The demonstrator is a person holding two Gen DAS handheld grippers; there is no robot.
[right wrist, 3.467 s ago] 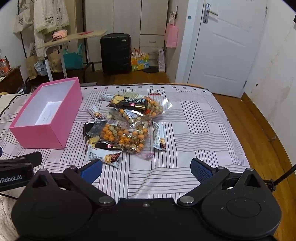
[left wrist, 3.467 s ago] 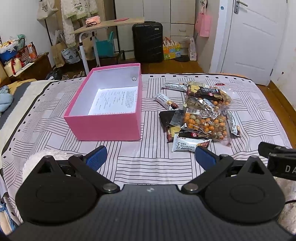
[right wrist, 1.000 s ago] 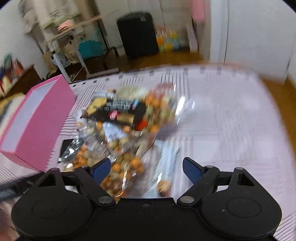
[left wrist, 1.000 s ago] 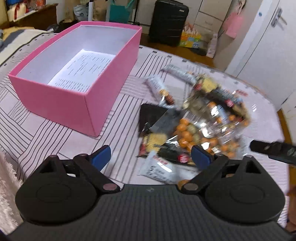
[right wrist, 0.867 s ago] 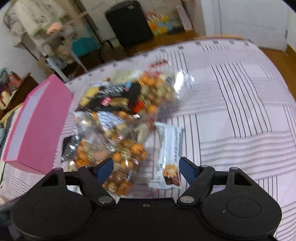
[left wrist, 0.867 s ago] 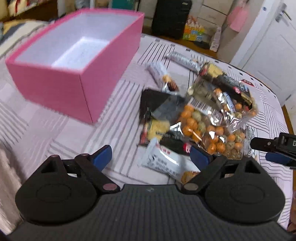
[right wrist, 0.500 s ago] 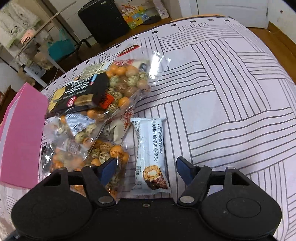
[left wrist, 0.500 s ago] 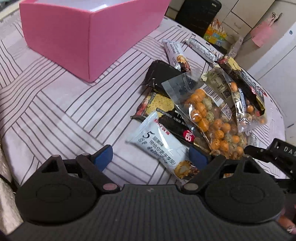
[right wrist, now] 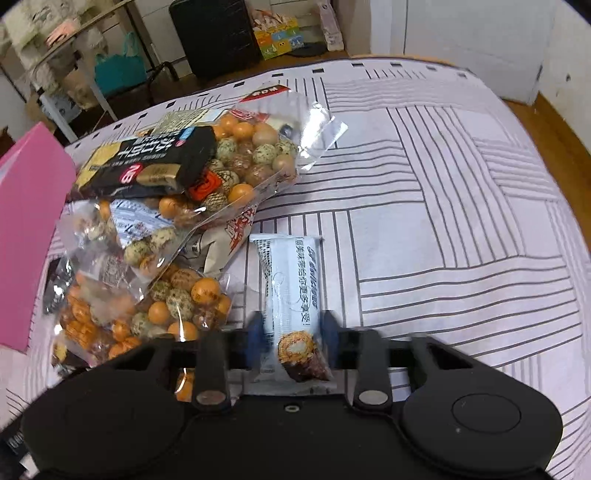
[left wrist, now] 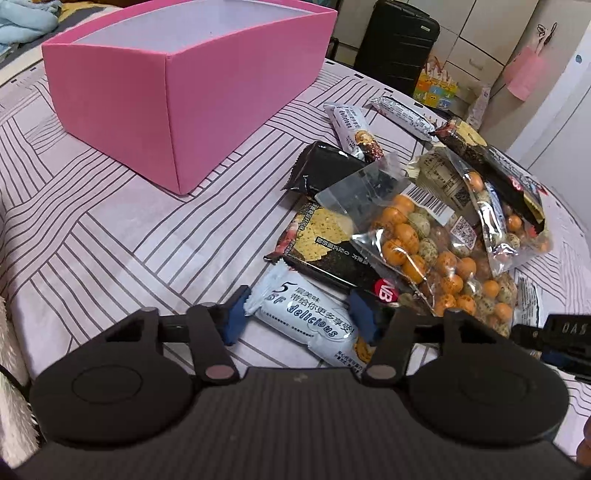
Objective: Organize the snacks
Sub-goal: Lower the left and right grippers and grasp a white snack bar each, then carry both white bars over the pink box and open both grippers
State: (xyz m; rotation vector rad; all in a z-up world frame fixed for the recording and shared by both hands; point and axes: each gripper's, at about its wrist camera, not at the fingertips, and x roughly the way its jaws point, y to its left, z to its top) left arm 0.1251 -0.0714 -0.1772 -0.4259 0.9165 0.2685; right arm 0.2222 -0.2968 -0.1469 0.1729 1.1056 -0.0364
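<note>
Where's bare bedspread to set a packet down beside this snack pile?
Bare: the striped bedspread right of the white packet, and the strip between pink box and pile. Crowded: overlapping nut bags and black packets.

Bed (right wrist: 461, 206) under a pale sheet with dark line pattern, black suitcase (left wrist: 397, 40) standing on the wooden floor (right wrist: 554, 122), white cabinets (left wrist: 476, 33) behind it, pink bag (left wrist: 524, 72) hanging, white door (right wrist: 472, 37), folding table (right wrist: 85, 26) at left
</note>
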